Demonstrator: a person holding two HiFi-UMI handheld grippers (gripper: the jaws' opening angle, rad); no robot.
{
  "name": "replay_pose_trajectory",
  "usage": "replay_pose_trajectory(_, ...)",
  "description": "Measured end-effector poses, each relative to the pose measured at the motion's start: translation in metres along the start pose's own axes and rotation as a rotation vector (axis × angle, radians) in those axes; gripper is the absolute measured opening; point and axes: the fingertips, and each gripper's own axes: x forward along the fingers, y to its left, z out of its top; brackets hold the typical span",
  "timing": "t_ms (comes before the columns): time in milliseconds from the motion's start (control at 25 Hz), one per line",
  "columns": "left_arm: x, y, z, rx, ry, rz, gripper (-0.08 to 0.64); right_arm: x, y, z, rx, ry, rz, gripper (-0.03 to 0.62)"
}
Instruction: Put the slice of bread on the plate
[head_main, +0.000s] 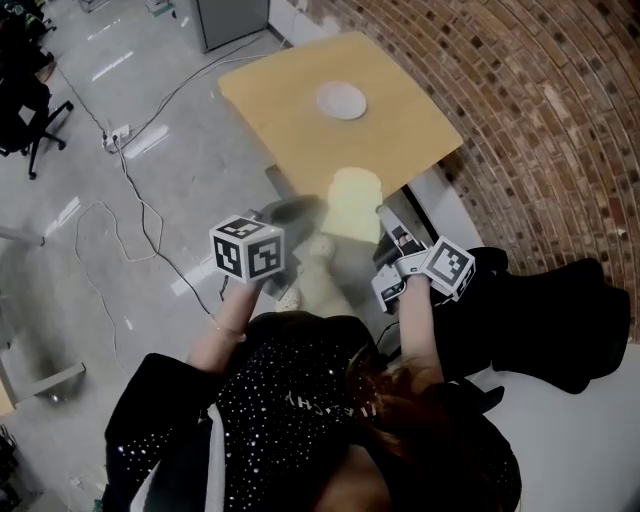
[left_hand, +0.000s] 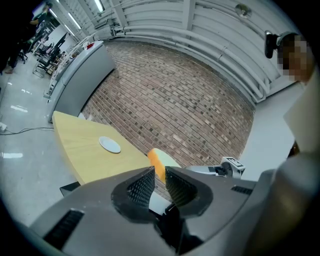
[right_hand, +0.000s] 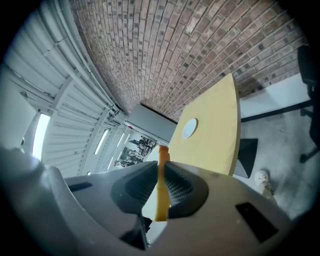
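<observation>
A pale slice of bread (head_main: 355, 203) with an orange crust hangs in the air over the near edge of the yellow table (head_main: 300, 110). My right gripper (head_main: 382, 215) is shut on its right side; in the right gripper view the slice (right_hand: 161, 200) stands edge-on between the jaws (right_hand: 161, 177). My left gripper (head_main: 318, 205) meets the slice's left edge, and the crust (left_hand: 159, 164) runs into the narrow gap of its jaws (left_hand: 159, 180). The white plate (head_main: 342, 101) lies bare further back on the table, also seen as the plate (left_hand: 109, 145) and the plate (right_hand: 189, 128).
A brick wall (head_main: 540, 100) runs along the right of the table. Cables (head_main: 130, 190) trail over the grey floor at left, near a black office chair (head_main: 30, 120). A grey cabinet (head_main: 230, 20) stands behind the table. A black seat (head_main: 560, 320) is at my right.
</observation>
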Motion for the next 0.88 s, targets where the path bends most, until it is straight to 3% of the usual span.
replay_pose_trajectory(400,0.034,0.028,0.013,-0.019,0.011,0.012,0.075,0.034,-0.019,0.026,0.020,0.016,-0.005,0.055)
replay_pose_trajectory(880,0.115,0.080,0.063,-0.037,0.037,0.024,0.074,0.103,-0.048,0.100,0.050,0.034,-0.040,0.055)
